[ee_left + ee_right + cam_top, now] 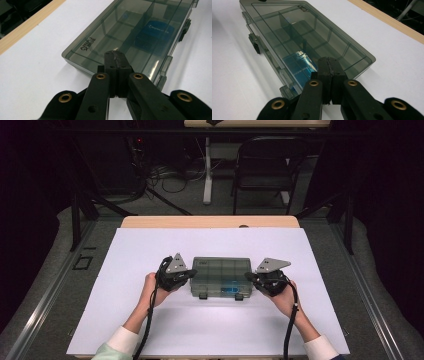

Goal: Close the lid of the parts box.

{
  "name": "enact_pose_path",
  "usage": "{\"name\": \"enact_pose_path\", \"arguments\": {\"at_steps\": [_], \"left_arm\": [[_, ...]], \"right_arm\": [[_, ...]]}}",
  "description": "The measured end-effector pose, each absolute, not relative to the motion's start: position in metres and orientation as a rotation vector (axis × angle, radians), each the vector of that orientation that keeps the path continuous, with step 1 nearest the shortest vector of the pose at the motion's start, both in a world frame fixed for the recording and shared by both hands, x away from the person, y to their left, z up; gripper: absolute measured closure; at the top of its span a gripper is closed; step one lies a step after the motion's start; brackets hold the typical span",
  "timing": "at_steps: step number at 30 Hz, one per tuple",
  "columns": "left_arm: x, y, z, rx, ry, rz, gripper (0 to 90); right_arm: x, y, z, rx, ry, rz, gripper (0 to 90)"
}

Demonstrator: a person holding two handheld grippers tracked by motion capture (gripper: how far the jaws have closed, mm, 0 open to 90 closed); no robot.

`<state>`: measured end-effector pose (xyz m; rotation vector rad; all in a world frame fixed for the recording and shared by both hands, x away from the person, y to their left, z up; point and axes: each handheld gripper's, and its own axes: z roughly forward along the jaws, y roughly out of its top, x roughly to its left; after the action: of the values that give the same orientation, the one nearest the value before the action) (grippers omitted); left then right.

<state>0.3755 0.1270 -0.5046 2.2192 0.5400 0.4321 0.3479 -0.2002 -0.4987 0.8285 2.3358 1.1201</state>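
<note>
**Smoked plastic organizer box, a closed hand-held gripper at each end**

Biggest thing first: the counter [150,320] is covered in a smooth white sheet, and I'd bet the box skates on it if you nudge it from one side only.

The organizer box [220,276] sits between the two tools, long side facing the person. It lies just ahead of the left hand-held gripper [189,276], whose tip is over the box's short end, and likewise just ahead of the right hand-held gripper [251,278] at the opposite end. Both have their jaws fully shut, pads pressed together with nothing between them. Whether the tips actually touch the lid I can't tell.

Handling guess: thin rigid see-through plastic, stiff but a bit flexy in the lid, and light, since the divided compartments look almost empty. Glossy, so slippery for rubber pads. Not fragile exactly, but hinges and clips on these snap if forced.

Next down, the blue item [154,35] sits in a compartment at the far side from the left tool, close in front of the right one. It'll rattle if the box tips.

Smallest: the dark latches [254,43] on the front edge. That's where I'd take hold to open it, or pinch the short end walls to lift, one tool per end.
</note>
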Motion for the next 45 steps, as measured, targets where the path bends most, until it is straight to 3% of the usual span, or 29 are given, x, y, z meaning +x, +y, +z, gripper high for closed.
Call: {"name": "enact_pose_path", "arguments": {"at_steps": [45], "left_arm": [[0.374,0.128,-0.521,2.264,0.544,0.418,90.0]], "right_arm": [[0.349,-0.194,-0.518,0.814,2.451,1.037,90.0]]}}
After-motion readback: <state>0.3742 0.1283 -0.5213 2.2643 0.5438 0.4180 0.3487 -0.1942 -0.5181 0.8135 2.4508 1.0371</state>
